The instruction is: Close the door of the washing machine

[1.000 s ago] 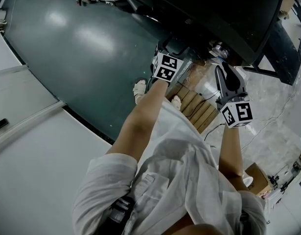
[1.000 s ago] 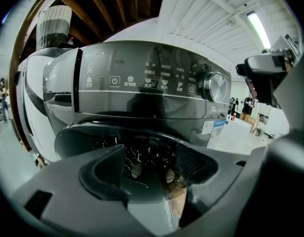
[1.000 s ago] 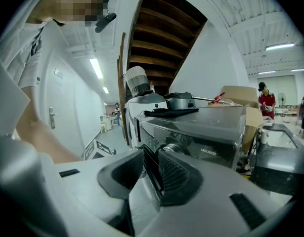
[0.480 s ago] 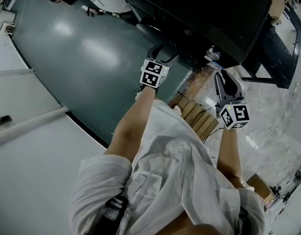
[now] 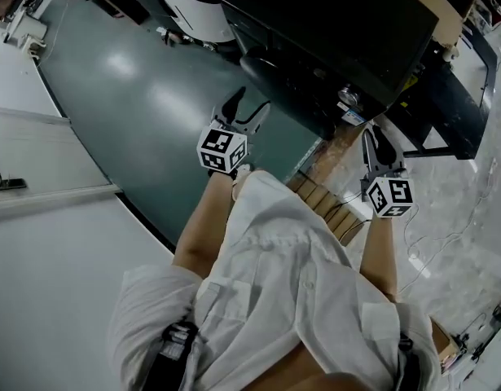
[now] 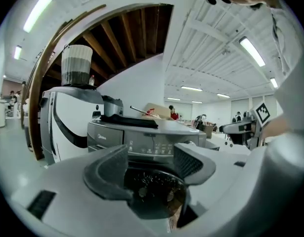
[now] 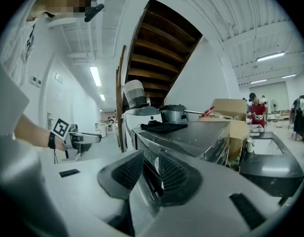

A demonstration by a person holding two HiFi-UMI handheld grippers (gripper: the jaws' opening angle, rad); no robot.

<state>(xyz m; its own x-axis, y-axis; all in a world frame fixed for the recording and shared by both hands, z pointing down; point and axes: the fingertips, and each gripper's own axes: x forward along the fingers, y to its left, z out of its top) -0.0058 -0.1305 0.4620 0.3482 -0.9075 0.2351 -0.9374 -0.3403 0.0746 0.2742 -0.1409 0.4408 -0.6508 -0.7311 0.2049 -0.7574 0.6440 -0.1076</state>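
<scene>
Change, left: your left gripper (image 5: 248, 108) has come away from the front of the washing machine (image 5: 340, 23) and now hangs over the green floor (image 5: 136, 96), further left in the head view than a second ago.
Change, fingers: its fingers (image 6: 109, 174) have just been closing a little. They stand well apart and nothing is between them.
Change, right: your right gripper (image 5: 371, 141) has kept near the machine's right front corner with only a small shift.
Right fingers: its fingers (image 7: 124, 174) are apart by a narrow gap and grip nothing. The machine's front edge shows behind the gap.
Door, place: the door (image 6: 152, 191) sits on the machine's front, just below the control panel (image 6: 154, 147), straight ahead of your left gripper and apart from it.
Door, facing: it faces outward toward your left gripper. It is round, so it has no long axis. Whether it is fully latched you cannot tell from here.
Drum: the glass is dark, so its contents cannot be made out.
Machine top: a dark cloth (image 6: 129, 120) lies flat on it.
Box: a cardboard box (image 7: 231, 107) stands at the far end of the top. Its inside is hidden.
</scene>
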